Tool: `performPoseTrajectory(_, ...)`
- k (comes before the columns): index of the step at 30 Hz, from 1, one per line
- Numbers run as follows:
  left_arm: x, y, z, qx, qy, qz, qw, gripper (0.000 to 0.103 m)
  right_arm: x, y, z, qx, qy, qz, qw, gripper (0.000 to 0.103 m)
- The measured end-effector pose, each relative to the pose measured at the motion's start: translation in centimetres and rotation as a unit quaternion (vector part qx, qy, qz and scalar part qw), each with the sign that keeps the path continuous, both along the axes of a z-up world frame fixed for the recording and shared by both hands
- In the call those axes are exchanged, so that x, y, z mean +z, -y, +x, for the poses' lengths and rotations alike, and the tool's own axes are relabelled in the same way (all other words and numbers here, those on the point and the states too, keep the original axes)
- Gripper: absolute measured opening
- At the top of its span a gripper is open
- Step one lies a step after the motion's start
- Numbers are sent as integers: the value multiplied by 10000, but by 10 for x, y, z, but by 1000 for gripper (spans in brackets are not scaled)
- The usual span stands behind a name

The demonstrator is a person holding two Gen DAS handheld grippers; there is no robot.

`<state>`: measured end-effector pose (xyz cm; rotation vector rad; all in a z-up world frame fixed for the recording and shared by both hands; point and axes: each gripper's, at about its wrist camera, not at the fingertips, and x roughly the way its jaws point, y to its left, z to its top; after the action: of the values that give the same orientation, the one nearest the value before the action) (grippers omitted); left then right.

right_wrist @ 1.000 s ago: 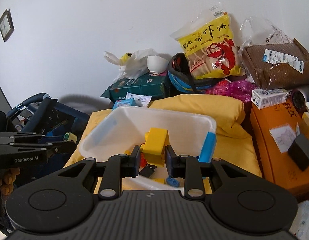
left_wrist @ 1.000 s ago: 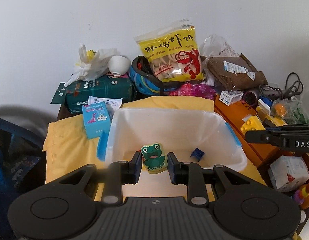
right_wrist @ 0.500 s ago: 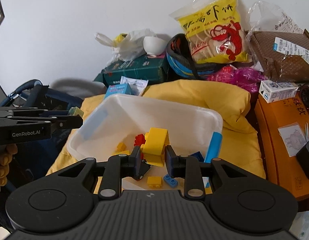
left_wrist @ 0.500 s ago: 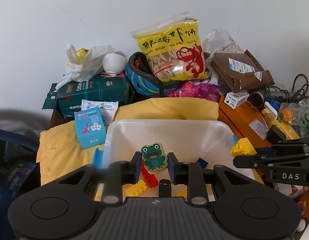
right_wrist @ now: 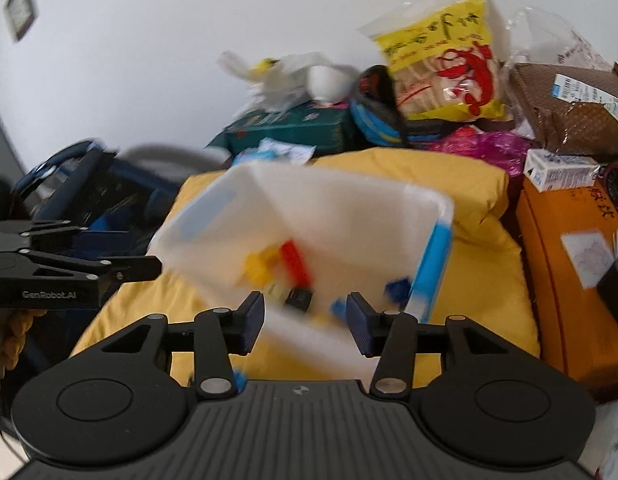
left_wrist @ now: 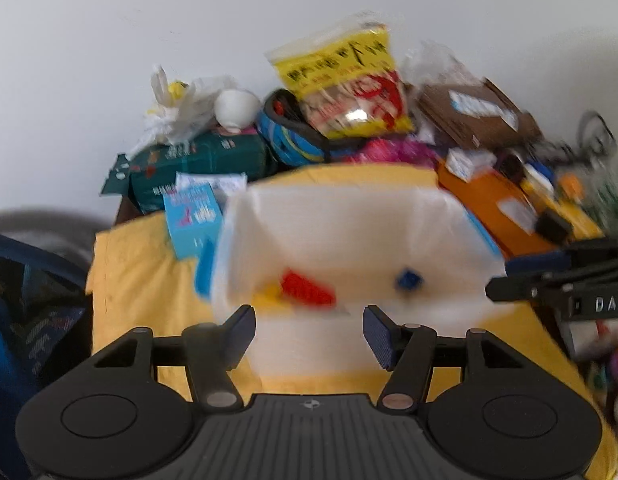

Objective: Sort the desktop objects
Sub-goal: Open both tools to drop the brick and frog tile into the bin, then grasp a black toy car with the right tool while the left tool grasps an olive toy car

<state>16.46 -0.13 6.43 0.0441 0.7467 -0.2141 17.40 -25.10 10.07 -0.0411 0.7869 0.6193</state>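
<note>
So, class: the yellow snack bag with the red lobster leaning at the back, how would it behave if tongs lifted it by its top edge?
The snack bag looks puffy and mostly clear, so probably light for its size. Its crinkled film would likely flex and sag, and feel slippery. The contents look brittle, so a hard squeeze might crush them.

White bin (left_wrist: 341, 216) on yellow cloth (left_wrist: 149, 280)

Right gripper (right_wrist: 305, 322), black, jaws spread wide, nothing between them, above near rim of translucent white plastic bin (right_wrist: 349, 216). Bin on yellow cloth (right_wrist: 437, 176), blurred. Inside: long red brick (right_wrist: 295, 262), yellow pieces (right_wrist: 259, 264), blue bits (right_wrist: 397, 290). Left gripper (right_wrist: 141, 268) at left edge, just beside bin.
</note>
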Motion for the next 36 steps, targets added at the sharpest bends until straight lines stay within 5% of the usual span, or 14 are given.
performPoseTrajectory(11,-101,11,-114,-481,-600,300,9966,60,-99,-11,-114,330,-767,-370,9958,49)
performPoseTrajectory(22,-131,30,-121,-446,-796,243,9955,53,-127,-31,-124,169,-1024,-333,9940,44)
performPoseTrajectory(27,-140,28,-117,-340,-898,48,9954,60,-137,-30,-112,-24,-1140,-301,9930,43)
performPoseTrajectory(32,-142,33,-117,-437,-935,-19,9947,51,-137,-31,-109,166,-1159,-219,9929,28)
performPoseTrajectory(33,-143,35,-118,-579,-963,-2,9937,36,-137,-31,-111,262,-1182,-182,9925,26)
performPoseTrajectory(36,-142,38,-123,-716,-925,-12,9931,30,-135,-32,-116,356,-1104,-148,9931,22)
